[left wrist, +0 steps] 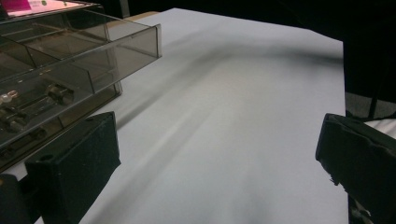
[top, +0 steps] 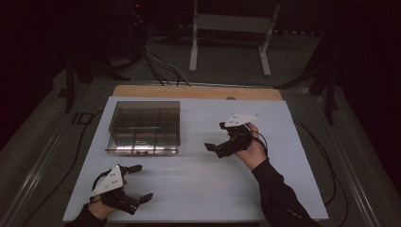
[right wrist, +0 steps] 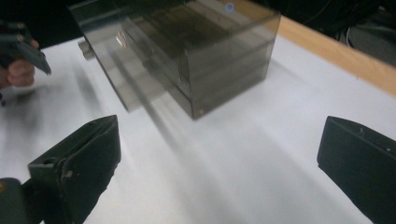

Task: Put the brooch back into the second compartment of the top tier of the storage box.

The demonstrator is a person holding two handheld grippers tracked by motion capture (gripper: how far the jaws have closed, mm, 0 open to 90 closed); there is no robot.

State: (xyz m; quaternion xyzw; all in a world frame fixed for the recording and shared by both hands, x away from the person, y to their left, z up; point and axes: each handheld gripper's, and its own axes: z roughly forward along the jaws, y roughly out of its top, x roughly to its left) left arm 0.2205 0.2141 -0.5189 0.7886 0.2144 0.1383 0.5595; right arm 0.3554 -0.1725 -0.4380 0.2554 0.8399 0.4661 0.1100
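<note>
A smoky transparent drawer box point(top: 144, 126) stands on the white tabletop point(top: 213, 175) at the back left. In the left gripper view its box point(left wrist: 70, 51) has a drawer pulled out, with small metal parts point(left wrist: 56, 92) inside. My left gripper point(top: 142, 182) rests near the front left corner, open and holding nothing point(left wrist: 217, 158). My right gripper point(top: 215, 136) hovers right of the box, jaws wide apart and pointing toward it, with nothing between them point(right wrist: 217, 158). From the right gripper view the box point(right wrist: 187, 51) lies ahead, blurred, and the other hand point(right wrist: 18, 70) is at the far left.
A wooden strip point(top: 196, 91) runs along the table's back edge. Beyond it are cables point(top: 158, 66) and a white stand point(top: 231, 33) on the dark floor. Bare white surface stretches between the two grippers and to the right.
</note>
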